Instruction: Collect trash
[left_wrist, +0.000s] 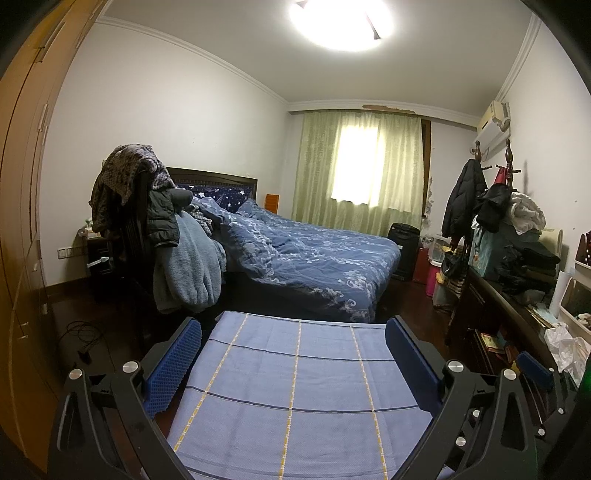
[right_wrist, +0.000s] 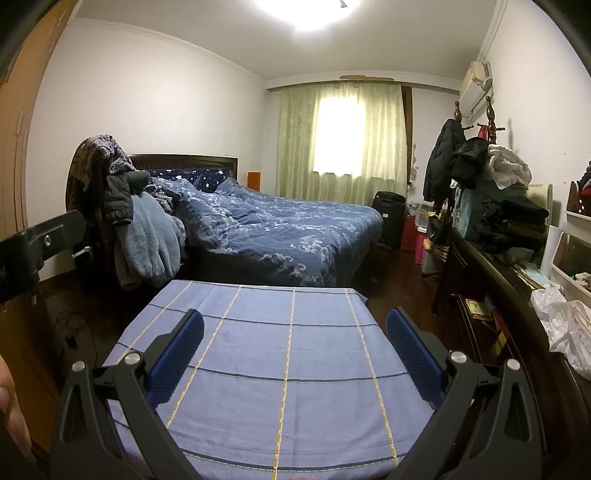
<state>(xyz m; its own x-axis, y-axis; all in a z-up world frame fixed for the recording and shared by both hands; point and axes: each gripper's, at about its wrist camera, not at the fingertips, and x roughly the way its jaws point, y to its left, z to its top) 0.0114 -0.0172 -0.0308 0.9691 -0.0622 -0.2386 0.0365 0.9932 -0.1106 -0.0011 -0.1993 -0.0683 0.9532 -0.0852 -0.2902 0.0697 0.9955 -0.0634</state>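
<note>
While both grippers, left (left_wrist: 293, 360) and right (right_wrist: 295, 350), hover spread wide and empty over the checked cloth (right_wrist: 280, 332), likely readying a reach, the only likely trash, a crumpled white bag (right_wrist: 563, 328), lies on the right dresser (right_wrist: 495, 273).

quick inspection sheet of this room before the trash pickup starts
surface: checked blue cloth, bare, nothing on it
job's things: crumpled white plastic bag on the dark dresser, possibly trash
clutter: clothes heaped on the chair; folded clothes pile on the dresser
grippers: left gripper open, empty; right gripper open, empty
cables: black cable on the floor by the wardrobe
surroundings: unmade bed, curtained window, ceiling light on
</note>
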